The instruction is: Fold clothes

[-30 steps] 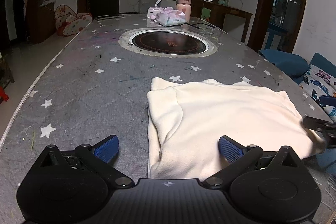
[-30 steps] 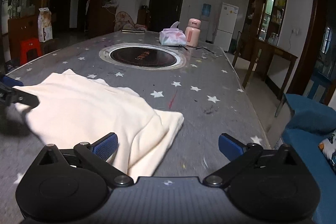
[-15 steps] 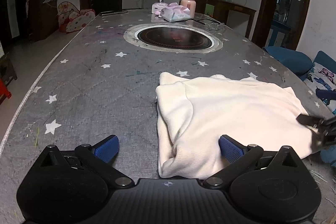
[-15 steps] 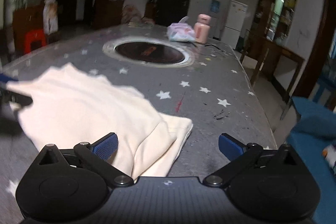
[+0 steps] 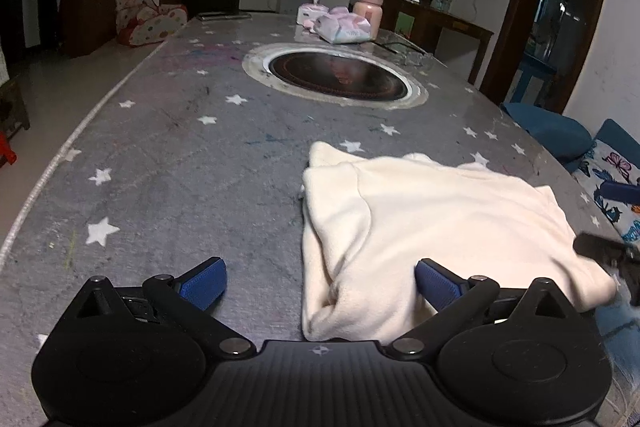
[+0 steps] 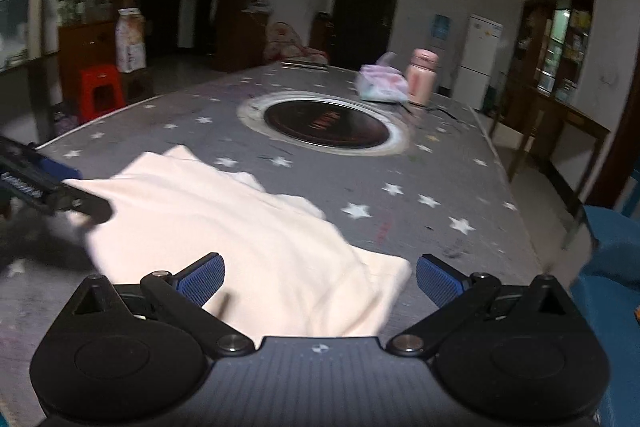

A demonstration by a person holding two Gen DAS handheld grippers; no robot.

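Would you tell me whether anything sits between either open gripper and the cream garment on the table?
Nothing visible does. The left gripper and right gripper each have their fingers spread at a near corner of the cream garment, with only bare starred tablecloth around it.

Free room and obstacles on the star-patterned table [image 5: 168,155].
Bare surface lies left of the folded cream garment [image 5: 432,227] and between it and the round inset cooktop [image 5: 336,79]. Beyond the cooktop, a tissue pack [image 5: 342,29] and pink bottle [image 5: 370,9] stand together at the far end. On the right the table edge adjoins a blue sofa [image 5: 552,131].
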